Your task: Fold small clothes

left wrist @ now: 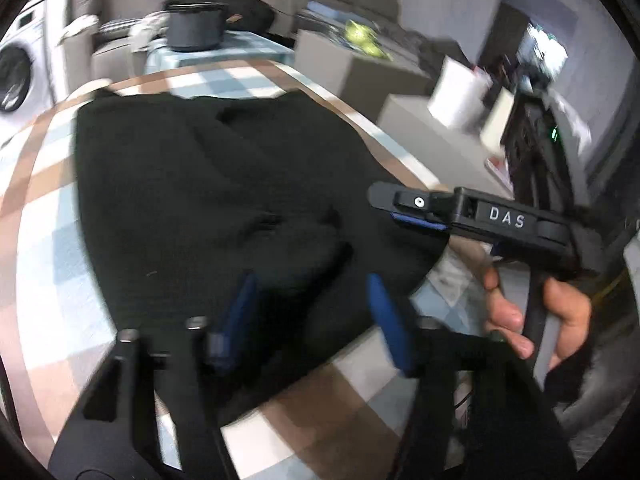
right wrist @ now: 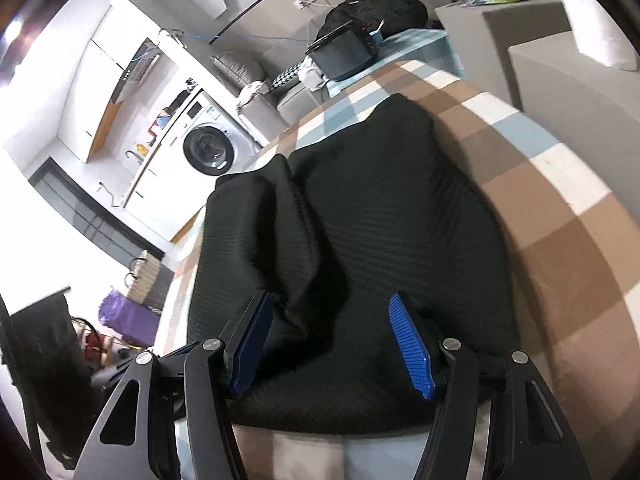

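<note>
While jaws apart on both grippers, black garment (left wrist: 208,184) loose on checked counter (left wrist: 48,216), partly folded.

Left gripper (left wrist: 312,300) and right gripper (right wrist: 332,320) both hovering over near edge, nothing pinched. Risk: raised fold ridge on garment's left side could slump or bunch if 1 layer only gets caught; near hem hangs close to counter edge, could drag off. Count: 1 garment, 2 grippers, 1 hand (left wrist: 532,320) visible, 1 dark pot (left wrist: 194,26) behind.

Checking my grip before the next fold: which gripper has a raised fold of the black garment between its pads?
The right gripper: a fabric ridge stands between its pads. The left gripper hovers over flat cloth.
</note>
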